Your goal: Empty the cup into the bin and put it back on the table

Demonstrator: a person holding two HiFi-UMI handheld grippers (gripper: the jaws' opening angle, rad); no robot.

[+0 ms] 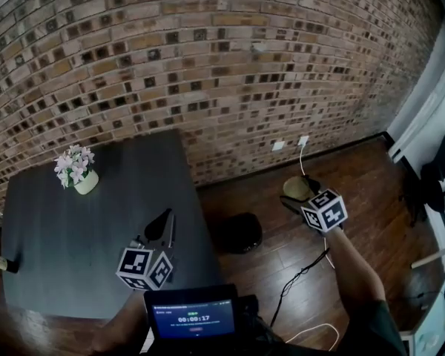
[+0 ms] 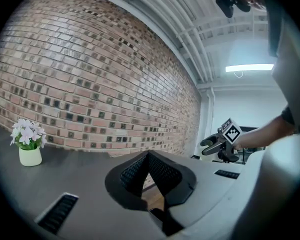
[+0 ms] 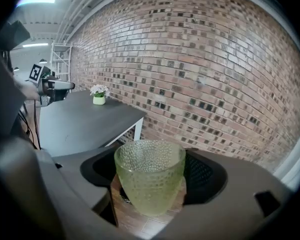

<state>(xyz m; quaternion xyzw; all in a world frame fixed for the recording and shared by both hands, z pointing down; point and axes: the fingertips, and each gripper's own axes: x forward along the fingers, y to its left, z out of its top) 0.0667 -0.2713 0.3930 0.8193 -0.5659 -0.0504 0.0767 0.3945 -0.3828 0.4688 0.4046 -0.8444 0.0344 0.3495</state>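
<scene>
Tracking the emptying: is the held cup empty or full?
Empty, it seems: the right gripper view shows nothing inside the see-through green cup.

Right claw (image 3: 151, 171) holding cup (image 3: 149, 184), grey table (image 3: 85, 121)

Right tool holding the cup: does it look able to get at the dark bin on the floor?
Probably yes. The right tool grips the cup above bare wooden floor, and the bin stands close by beside the table, with nothing visible between them.
</scene>
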